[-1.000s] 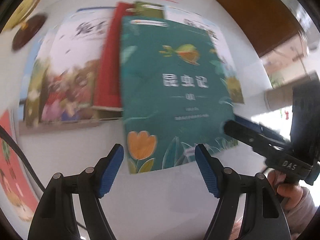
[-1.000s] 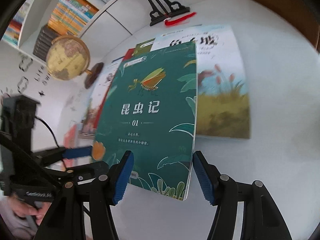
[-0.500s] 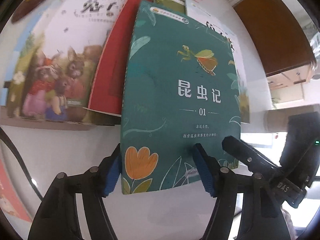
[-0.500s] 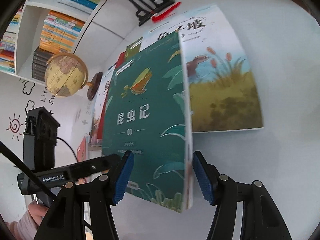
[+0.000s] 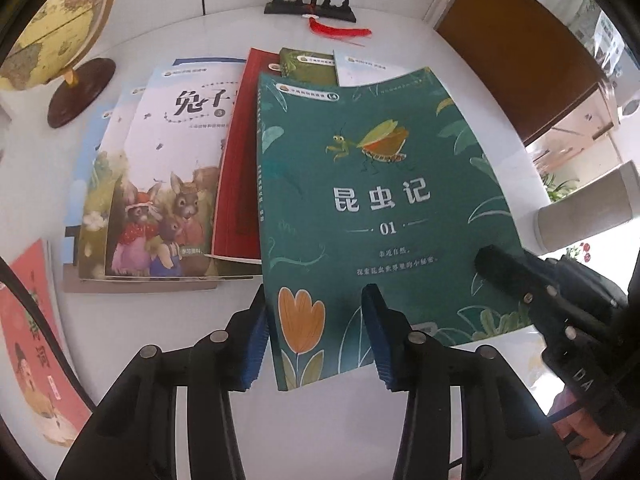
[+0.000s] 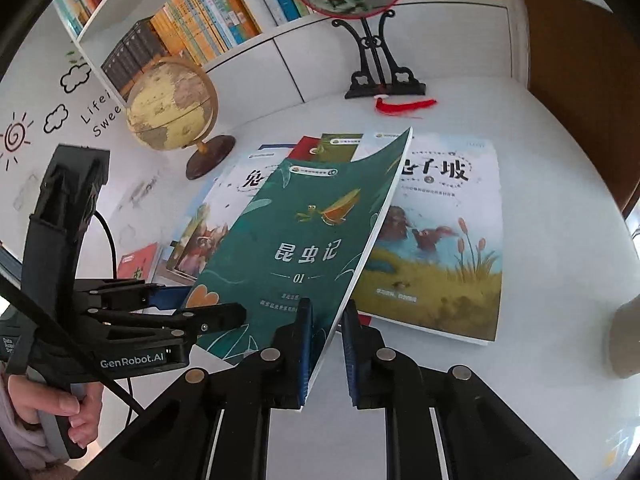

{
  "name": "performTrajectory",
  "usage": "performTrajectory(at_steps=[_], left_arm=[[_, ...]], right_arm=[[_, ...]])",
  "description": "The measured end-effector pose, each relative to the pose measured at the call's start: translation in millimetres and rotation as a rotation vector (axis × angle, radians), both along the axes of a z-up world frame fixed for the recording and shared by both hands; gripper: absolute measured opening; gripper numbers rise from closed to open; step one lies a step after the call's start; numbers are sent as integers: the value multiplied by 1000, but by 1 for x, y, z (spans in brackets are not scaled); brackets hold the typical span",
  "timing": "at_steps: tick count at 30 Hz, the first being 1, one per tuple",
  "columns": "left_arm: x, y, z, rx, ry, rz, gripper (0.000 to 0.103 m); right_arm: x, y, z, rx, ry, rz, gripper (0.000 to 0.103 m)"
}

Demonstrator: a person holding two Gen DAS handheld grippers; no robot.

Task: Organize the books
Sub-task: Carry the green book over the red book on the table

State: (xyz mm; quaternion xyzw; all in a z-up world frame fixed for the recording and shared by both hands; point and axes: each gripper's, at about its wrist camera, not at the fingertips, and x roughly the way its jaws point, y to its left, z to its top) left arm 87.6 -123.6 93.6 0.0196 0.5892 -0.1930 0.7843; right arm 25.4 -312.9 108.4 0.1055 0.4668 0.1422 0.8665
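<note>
Here the green insect book (image 5: 372,208) is lifted at its near edge off the white bench (image 5: 160,320), tilted above the other books. The left gripper (image 5: 314,336) has its blue fingers (image 5: 256,344) closing on the book's lower left corner, one above the cover and one below. The right gripper (image 6: 324,344) is closing on the lower right edge, its fingers (image 6: 304,344) pinching the thin pages between them. Beneath and to the left lie a rabbit picture book (image 5: 160,184) and a red book (image 5: 240,184); to the right lies a picture book with reeds (image 6: 440,248). A globe (image 6: 172,108) and a black ornament stand (image 6: 380,68) sit farther back, near the bookshelf (image 6: 208,8).
</note>
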Motion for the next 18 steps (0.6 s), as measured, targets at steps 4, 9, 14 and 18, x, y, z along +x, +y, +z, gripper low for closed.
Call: performTrajectory(at_steps=[4, 9, 14, 18], left_arm=[[-1, 0, 10, -15, -22, 9, 41], [-2, 5, 20, -27, -33, 4, 41], [-2, 10, 21, -39, -21, 7, 41], [-4, 13, 22, -55, -23, -1, 41]], right_arm=[[-5, -2, 3, -4, 2, -1, 14], [-8, 7, 14, -1, -4, -3, 14], [-12, 13, 21, 5, -8, -12, 14], [-15, 16, 27, 23, -17, -22, 14]])
